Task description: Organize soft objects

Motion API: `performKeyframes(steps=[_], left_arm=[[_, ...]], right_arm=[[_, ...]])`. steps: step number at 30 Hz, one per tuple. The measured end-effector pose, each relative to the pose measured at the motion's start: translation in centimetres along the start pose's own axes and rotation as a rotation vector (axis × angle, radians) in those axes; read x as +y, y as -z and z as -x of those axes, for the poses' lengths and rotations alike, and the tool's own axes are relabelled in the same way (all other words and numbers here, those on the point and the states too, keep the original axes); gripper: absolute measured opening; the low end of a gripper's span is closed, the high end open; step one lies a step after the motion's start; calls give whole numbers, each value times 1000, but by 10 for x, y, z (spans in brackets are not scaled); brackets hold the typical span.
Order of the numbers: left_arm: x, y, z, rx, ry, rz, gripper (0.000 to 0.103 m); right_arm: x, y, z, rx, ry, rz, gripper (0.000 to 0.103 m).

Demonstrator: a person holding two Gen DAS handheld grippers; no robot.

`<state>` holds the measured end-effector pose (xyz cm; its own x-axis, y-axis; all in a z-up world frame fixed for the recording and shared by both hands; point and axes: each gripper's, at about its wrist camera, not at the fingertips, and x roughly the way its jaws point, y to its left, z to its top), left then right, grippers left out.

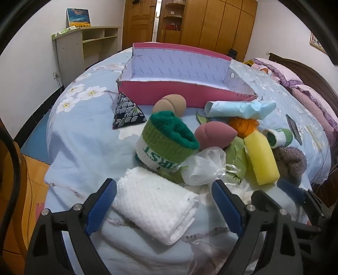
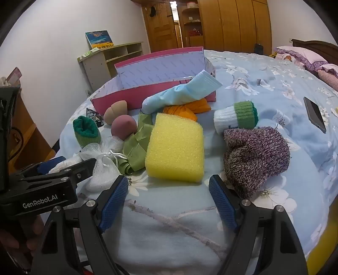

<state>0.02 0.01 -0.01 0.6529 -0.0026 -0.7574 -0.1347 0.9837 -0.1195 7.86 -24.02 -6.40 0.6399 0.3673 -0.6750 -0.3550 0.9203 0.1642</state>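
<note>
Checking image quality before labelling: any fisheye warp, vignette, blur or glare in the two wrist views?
Left wrist: strong barrel warp, bed edge curves, black vignette corners; white towel between the open left tool slightly overexposed, otherwise sharp. Right wrist: same warp and dark corners; yellow sponge crisp, even indoor light, no glare; doorway behind is blown out.

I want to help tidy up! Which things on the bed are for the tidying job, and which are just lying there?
For the job:
yellow sponge
purple knitted sock
white cloth
mesh pouch
pink sponge egg
blue face mask
pink box

Just lying there:
phone
pillows
shelf
</note>
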Motion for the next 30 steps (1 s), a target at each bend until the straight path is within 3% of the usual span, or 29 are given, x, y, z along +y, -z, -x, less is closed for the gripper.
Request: performKeyframes(steps=[30], left_arm=[[1, 0, -1, -14, -4, -5, 94]], right_arm=[[0, 0, 2, -16, 0, 4, 81]])
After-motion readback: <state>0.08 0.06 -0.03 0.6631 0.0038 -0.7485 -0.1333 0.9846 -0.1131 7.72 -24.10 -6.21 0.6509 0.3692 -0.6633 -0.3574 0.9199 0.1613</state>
